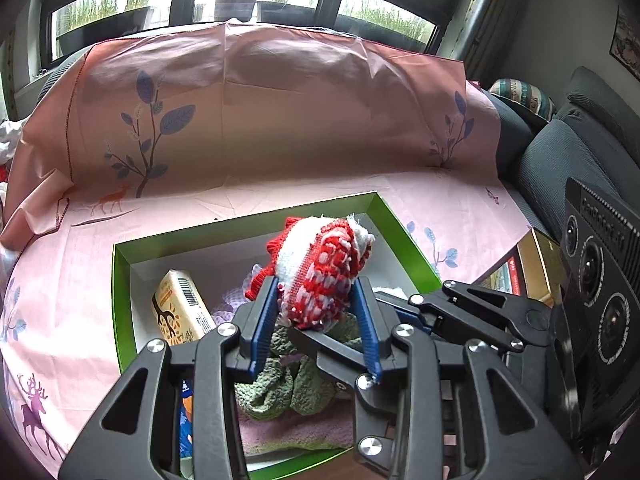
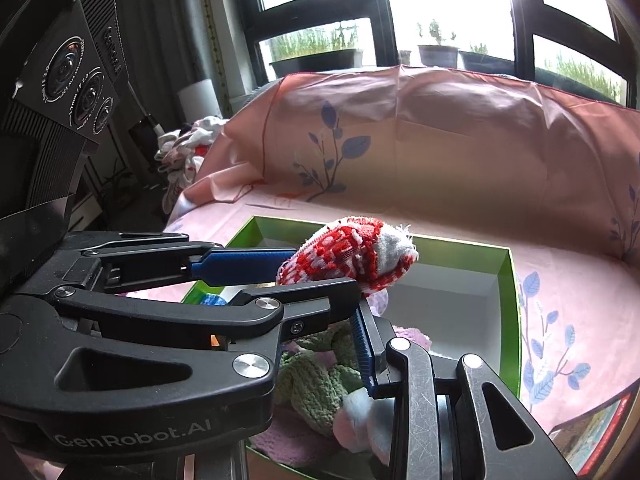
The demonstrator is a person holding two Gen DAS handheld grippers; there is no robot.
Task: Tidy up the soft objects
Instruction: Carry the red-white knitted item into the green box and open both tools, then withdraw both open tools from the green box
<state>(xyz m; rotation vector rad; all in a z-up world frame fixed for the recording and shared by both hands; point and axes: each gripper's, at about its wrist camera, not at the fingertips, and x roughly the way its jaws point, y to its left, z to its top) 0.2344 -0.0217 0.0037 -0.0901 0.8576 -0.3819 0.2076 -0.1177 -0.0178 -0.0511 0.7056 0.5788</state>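
A rolled red-and-white knitted sock bundle (image 1: 324, 272) hangs above the green-rimmed white box (image 1: 120, 280). My left gripper (image 1: 316, 284) is shut on it, a blue pad pressing each side. My right gripper (image 2: 358, 300) comes in from the right in the left wrist view. One of its black fingers (image 1: 320, 344) lies under the bundle, and its jaws close on the lower end of the bundle (image 2: 352, 256). In the right wrist view the left gripper's blue pad (image 2: 240, 264) reaches in from the left. A green knitted piece (image 1: 280, 392) lies in the box below.
The box (image 2: 508, 300) sits on a sofa under a pink sheet (image 1: 280, 120) printed with leaves and deer. It also holds a yellow packet (image 1: 176, 312) and a lilac cloth (image 1: 296, 428). A grey chair (image 1: 560, 152) stands right; loose clothes (image 2: 188, 148) are piled left.
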